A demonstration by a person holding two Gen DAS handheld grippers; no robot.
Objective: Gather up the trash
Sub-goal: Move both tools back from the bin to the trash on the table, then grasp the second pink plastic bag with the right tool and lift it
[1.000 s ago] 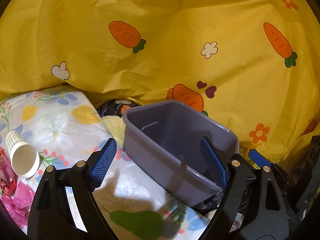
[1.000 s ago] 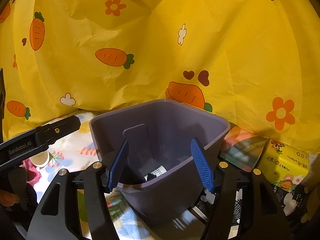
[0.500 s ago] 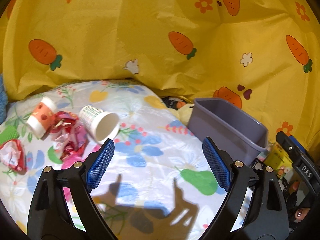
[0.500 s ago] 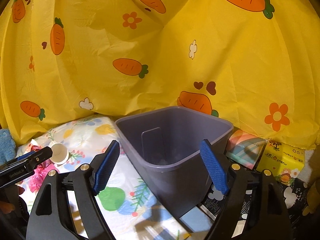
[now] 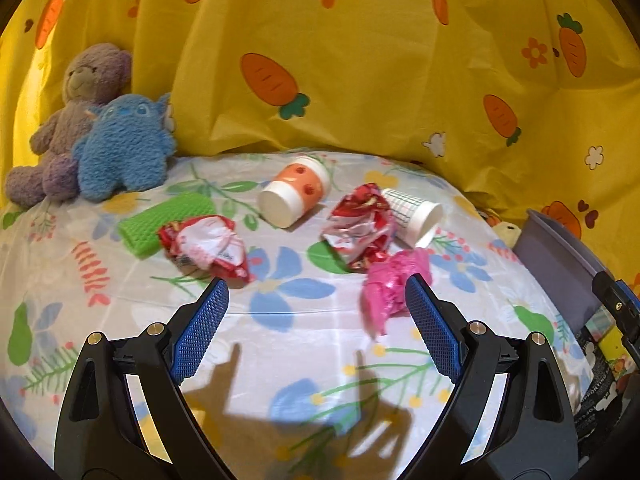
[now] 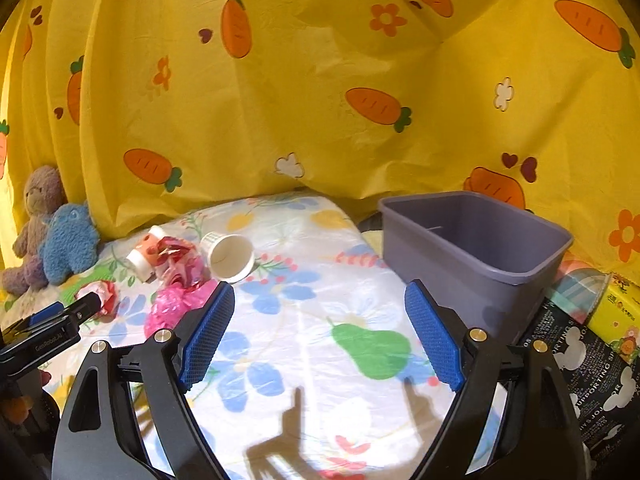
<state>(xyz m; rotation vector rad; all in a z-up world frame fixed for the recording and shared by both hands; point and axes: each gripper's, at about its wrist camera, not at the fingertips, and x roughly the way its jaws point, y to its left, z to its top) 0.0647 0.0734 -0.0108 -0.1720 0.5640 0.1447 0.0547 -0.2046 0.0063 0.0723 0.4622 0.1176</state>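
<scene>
A floral sheet (image 5: 304,344) spreads below a yellow carrot-print curtain (image 5: 360,80), with the grey bin (image 6: 480,248) at its right edge, two plush toys (image 5: 100,140) at the far left, and the trash between them: two tipped paper cups (image 5: 294,196), crumpled red wrappers (image 5: 360,228), a pink bag (image 5: 394,284) and what may be a green sponge (image 5: 164,218). The left claw (image 5: 316,332) hovers wide open and empty near the pink bag, while the right claw (image 6: 320,340), its jaws opening with nothing between them, hangs beside the bin.
</scene>
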